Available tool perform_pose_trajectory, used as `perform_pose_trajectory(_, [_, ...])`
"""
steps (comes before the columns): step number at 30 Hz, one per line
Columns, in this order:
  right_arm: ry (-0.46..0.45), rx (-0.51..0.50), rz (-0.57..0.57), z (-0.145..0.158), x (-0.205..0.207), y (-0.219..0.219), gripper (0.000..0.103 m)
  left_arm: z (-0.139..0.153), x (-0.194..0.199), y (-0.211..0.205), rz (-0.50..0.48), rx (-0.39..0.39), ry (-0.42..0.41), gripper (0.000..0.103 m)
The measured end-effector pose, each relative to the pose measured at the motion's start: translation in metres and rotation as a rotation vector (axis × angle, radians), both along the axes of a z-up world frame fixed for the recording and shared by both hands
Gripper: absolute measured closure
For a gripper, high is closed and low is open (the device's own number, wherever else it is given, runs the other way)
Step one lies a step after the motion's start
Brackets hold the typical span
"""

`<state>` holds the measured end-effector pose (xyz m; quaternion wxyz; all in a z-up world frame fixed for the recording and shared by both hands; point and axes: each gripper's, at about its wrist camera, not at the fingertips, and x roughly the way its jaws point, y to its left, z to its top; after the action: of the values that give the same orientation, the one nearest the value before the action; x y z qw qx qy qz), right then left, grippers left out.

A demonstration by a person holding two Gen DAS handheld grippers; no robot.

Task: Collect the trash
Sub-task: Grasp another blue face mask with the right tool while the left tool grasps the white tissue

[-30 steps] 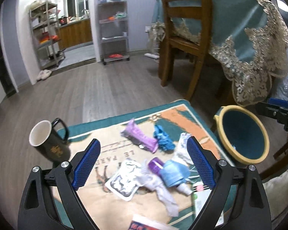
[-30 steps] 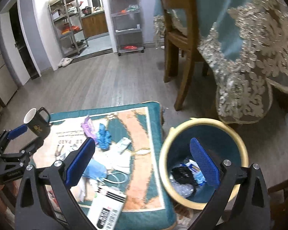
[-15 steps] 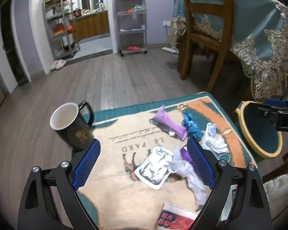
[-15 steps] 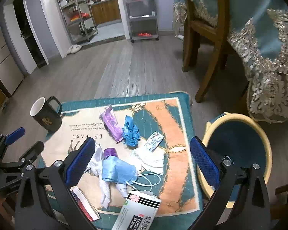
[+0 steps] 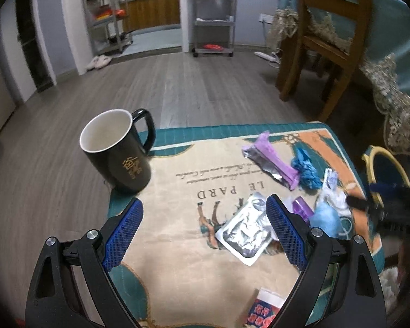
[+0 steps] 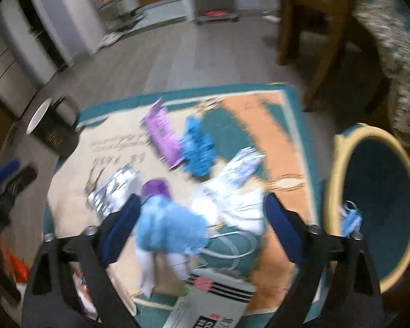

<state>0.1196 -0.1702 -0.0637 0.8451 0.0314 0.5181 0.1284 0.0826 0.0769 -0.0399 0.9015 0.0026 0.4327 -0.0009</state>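
Trash lies scattered on a patterned mat point(image 5: 177, 259). My left gripper point(image 5: 204, 205) hangs open over the mat, and a silver foil pouch point(image 5: 246, 229) lies by its right finger. My right gripper point(image 6: 202, 201) is low over the pile with its jaws closing. A light blue face mask point(image 6: 169, 229) and crumpled white tissue point(image 6: 232, 205) lie between them, and no pad visibly presses either one. This view is blurred. Further back lie a purple wrapper point(image 6: 164, 134), a blue crumpled glove point(image 6: 196, 147) and a purple-capped bottle point(image 6: 154, 187). The yellow-rimmed bin point(image 6: 339, 164) stands right of the mat.
A black mug point(image 5: 117, 150) stands on the mat's far left corner. A white box point(image 6: 213, 300) and a red packet point(image 5: 262, 311) lie at the near edge. A wooden chair point(image 5: 328, 41) and a lace-edged tablecloth point(image 5: 396, 104) stand beyond the bin.
My right gripper swung from above the bin to low over the trash pile, and its jaws narrowed. My left gripper sank and drifted left, bringing the mug and foil pouch closer.
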Motion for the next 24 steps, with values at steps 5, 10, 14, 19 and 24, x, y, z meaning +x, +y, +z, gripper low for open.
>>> perform_pose_trajectory(5, [0.084, 0.035, 0.122, -0.014, -0.006, 0.021, 0.058, -0.007, 0.007, -0.002, 0.015, 0.007, 0.02, 0.012])
perform_pose_trajectory(10, [0.11, 0.081, 0.149, -0.015, -0.007, 0.021, 0.086, -0.016, 0.008, -0.015, -0.03, 0.046, 0.039, 0.012])
perform_pose_trajectory(14, [0.061, 0.097, 0.125, -0.001, -0.008, 0.011, 0.086, -0.022, 0.008, -0.028, -0.074, 0.054, 0.048, 0.012])
perform_pose_trajectory(19, [0.011, 0.107, 0.032, 0.021, -0.004, -0.016, 0.086, -0.038, 0.01, -0.052, -0.129, 0.062, 0.079, 0.012])
perform_pose_trajectory(24, [-0.006, 0.119, -0.034, 0.03, 0.002, -0.034, 0.086, -0.055, 0.012, -0.081, -0.189, 0.082, 0.108, 0.012])
